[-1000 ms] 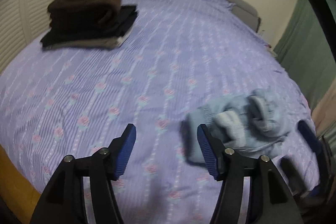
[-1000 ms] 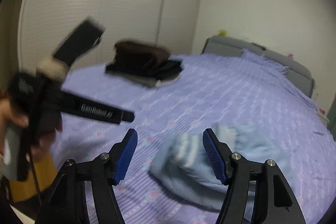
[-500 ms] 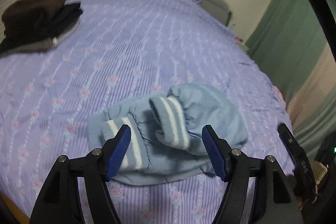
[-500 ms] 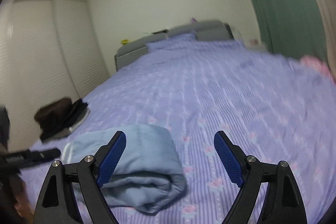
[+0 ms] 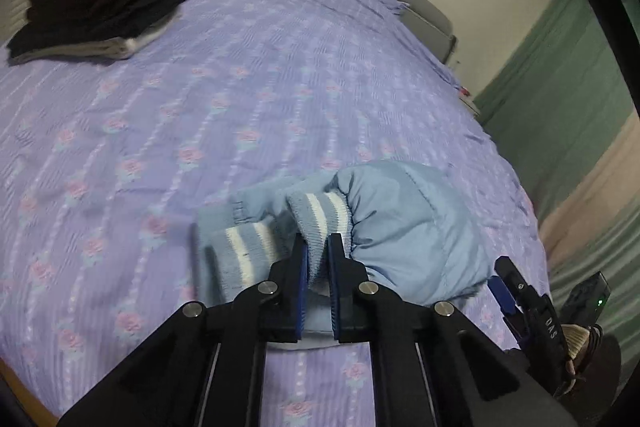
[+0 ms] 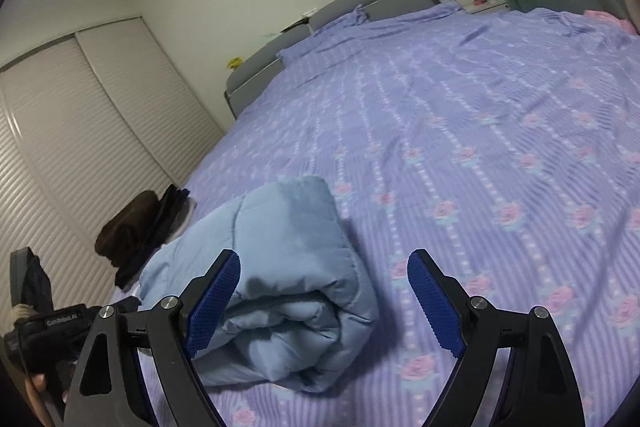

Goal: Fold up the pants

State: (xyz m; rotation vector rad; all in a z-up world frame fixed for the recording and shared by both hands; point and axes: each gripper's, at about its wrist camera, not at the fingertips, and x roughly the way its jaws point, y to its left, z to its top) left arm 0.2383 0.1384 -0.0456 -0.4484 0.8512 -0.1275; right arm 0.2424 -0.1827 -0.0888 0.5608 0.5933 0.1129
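Observation:
Light blue padded pants (image 5: 404, 223) lie bunched on the purple bedspread (image 5: 240, 87), with two striped ribbed cuffs showing. My left gripper (image 5: 318, 259) is shut on one striped cuff (image 5: 324, 215); the other cuff (image 5: 240, 255) lies just to its left. In the right wrist view the pants (image 6: 280, 267) form a rolled bundle. My right gripper (image 6: 324, 299) is open and empty, its left finger beside the bundle's right end. It also shows in the left wrist view (image 5: 508, 291) at the pants' right edge.
A stack of folded dark clothes (image 5: 96, 3) sits at the bed's far left, also in the right wrist view (image 6: 140, 231). A grey headboard (image 6: 340, 11) and pillows are at the far end. A slatted wardrobe (image 6: 80, 131) stands left, a green curtain (image 5: 560, 87) right.
My left gripper has moved in and shut on the striped cuff. My right gripper has come closer to the bundle's right end and stays open.

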